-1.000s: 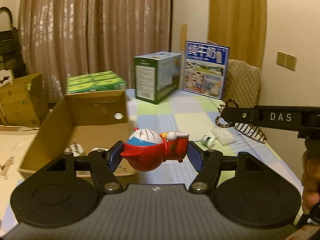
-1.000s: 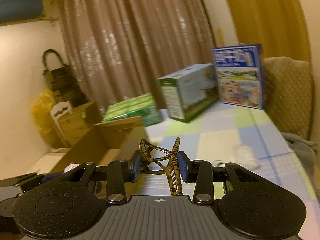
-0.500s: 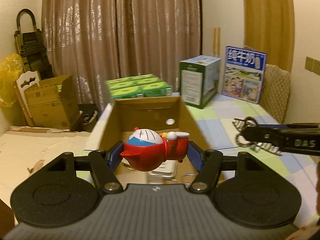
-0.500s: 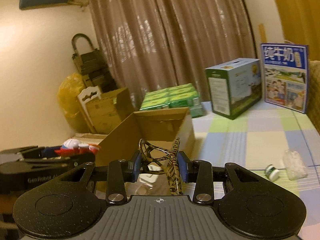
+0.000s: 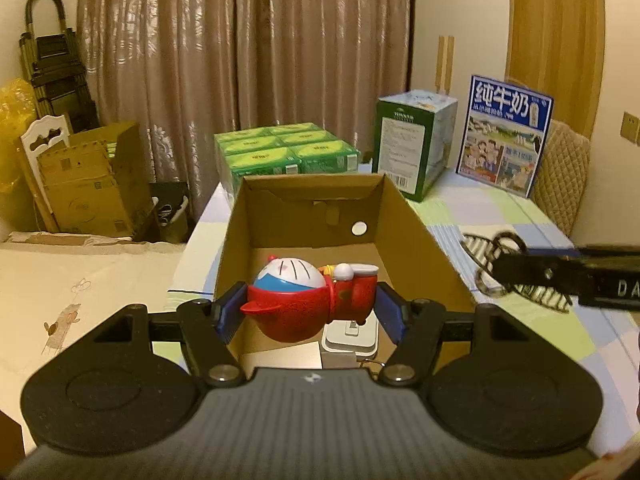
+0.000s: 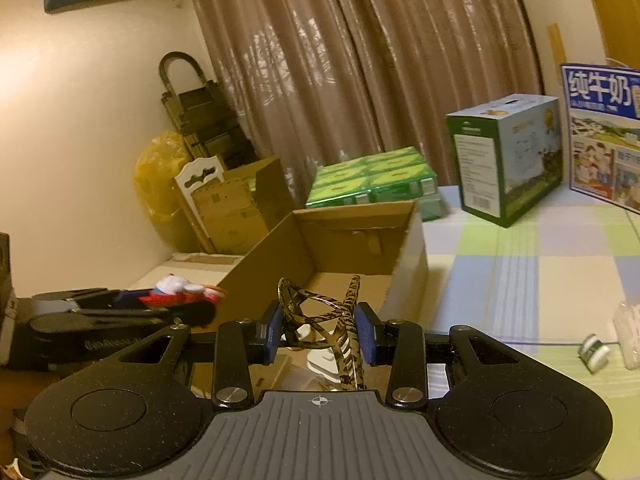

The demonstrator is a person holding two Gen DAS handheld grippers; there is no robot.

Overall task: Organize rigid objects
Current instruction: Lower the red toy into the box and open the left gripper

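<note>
My left gripper (image 5: pixel 310 306) is shut on a red and blue Doraemon toy (image 5: pixel 308 300) and holds it over the near end of the open cardboard box (image 5: pixel 408 220). White items (image 5: pixel 352 336) lie on the box floor. My right gripper (image 6: pixel 322 330) is shut on a tortoiseshell hair claw clip (image 6: pixel 344 320) just above the box's near right side (image 6: pixel 408 240). In the left wrist view the right gripper with the clip (image 5: pixel 486 258) is right of the box. In the right wrist view the left gripper with the toy (image 6: pixel 180 296) is at the left.
On the checked tablecloth (image 5: pixel 520 216) stand green cartons (image 5: pixel 280 156), a green and blue box (image 5: pixel 412 140) and a blue milk carton (image 5: pixel 504 132). A small roll (image 6: pixel 594 350) and a clear packet (image 6: pixel 630 320) lie at the right. Cardboard boxes (image 5: pixel 88 184) stand on the floor at the left.
Both grippers moved left and towards the cardboard box. The toy now hangs over the box's inside and the clip has come to its right side. Both grips are unchanged.
</note>
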